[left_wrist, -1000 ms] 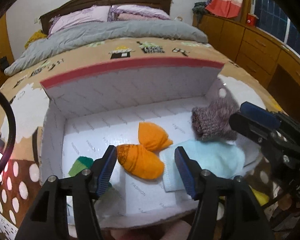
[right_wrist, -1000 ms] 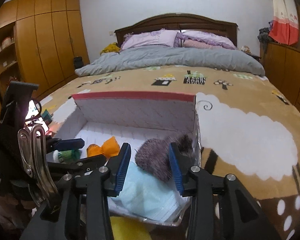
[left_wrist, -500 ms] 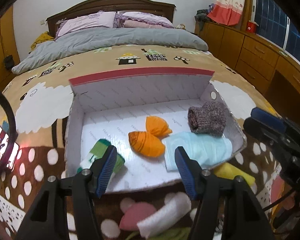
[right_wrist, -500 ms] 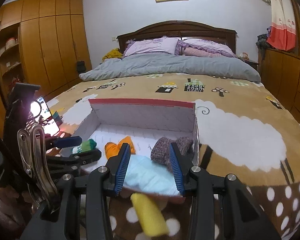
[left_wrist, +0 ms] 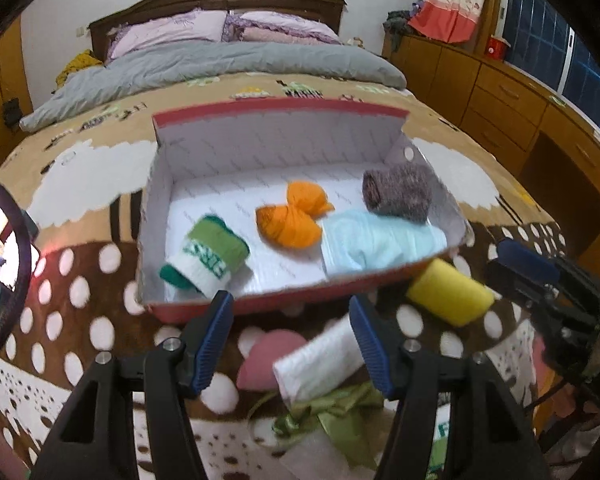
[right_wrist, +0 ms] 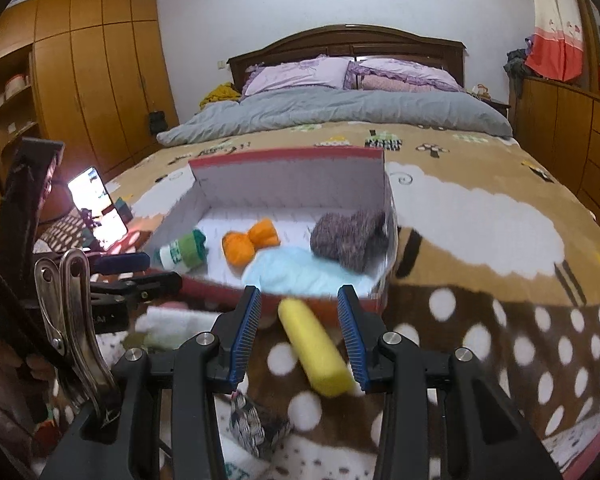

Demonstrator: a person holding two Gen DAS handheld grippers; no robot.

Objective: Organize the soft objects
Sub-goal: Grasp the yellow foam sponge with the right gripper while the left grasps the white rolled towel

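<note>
A red-rimmed white box (left_wrist: pixel 276 120) (right_wrist: pixel 288 158) lies on the bed. Inside are a green-and-white sock roll (left_wrist: pixel 206 254) (right_wrist: pixel 182 252), an orange bundle (left_wrist: pixel 294 216) (right_wrist: pixel 250 242), a light blue cloth (left_wrist: pixel 376 240) (right_wrist: pixel 296 270) and a grey-purple knit roll (left_wrist: pixel 398 192) (right_wrist: pixel 350 238). In front of the box lie a yellow roll (left_wrist: pixel 448 296) (right_wrist: pixel 316 350), a white roll (left_wrist: pixel 320 360), a pink piece (left_wrist: pixel 266 354) and a green ribbon (left_wrist: pixel 336 412). My left gripper (left_wrist: pixel 290 332) is open above the white roll. My right gripper (right_wrist: pixel 298 328) is open around the yellow roll.
A brown blanket (right_wrist: pixel 500 248) with white dots and sheep covers the bed. A lit phone (right_wrist: pixel 98 206) stands at the left. A patterned sock (right_wrist: pixel 256 424) lies near the front edge. Wooden drawers (left_wrist: pixel 512 96) line the right wall and wardrobes (right_wrist: pixel 80 80) the left.
Both grippers have pulled back out of the box toward the bed's front edge. The loose items in front of the box have come into view. Both stay open.
</note>
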